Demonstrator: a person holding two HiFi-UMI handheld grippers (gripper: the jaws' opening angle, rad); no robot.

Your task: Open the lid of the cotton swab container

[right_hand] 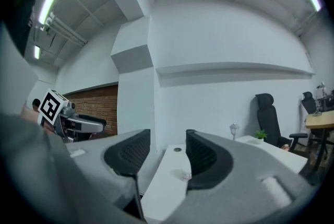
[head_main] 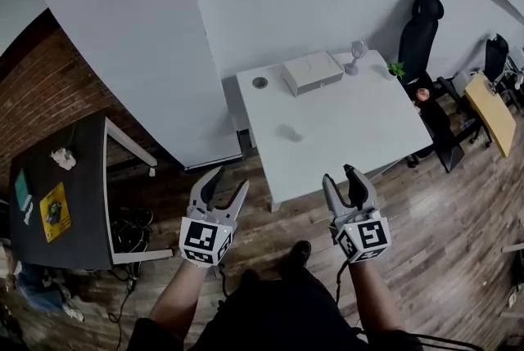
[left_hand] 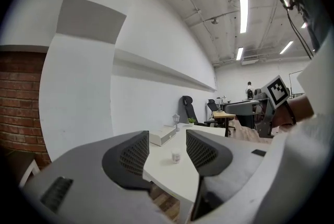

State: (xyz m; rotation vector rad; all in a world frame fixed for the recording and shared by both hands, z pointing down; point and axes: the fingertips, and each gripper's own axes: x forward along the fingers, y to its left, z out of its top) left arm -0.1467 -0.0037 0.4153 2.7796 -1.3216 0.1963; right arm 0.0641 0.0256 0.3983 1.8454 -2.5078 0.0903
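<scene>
No readable words, numbers or brand names anywhere. Only black-and-white square code markers, patterns rather than letters, on the cube of the left gripper point(head_main: 230, 182) and on the cube of the right gripper point(head_main: 340, 175). Same markers also caught from each gripper view, on the other gripper's cube. Dark print on a yellow sheet point(head_main: 54, 211) lying on the dark tabletop point(head_main: 86, 177), too small to make out.
</scene>
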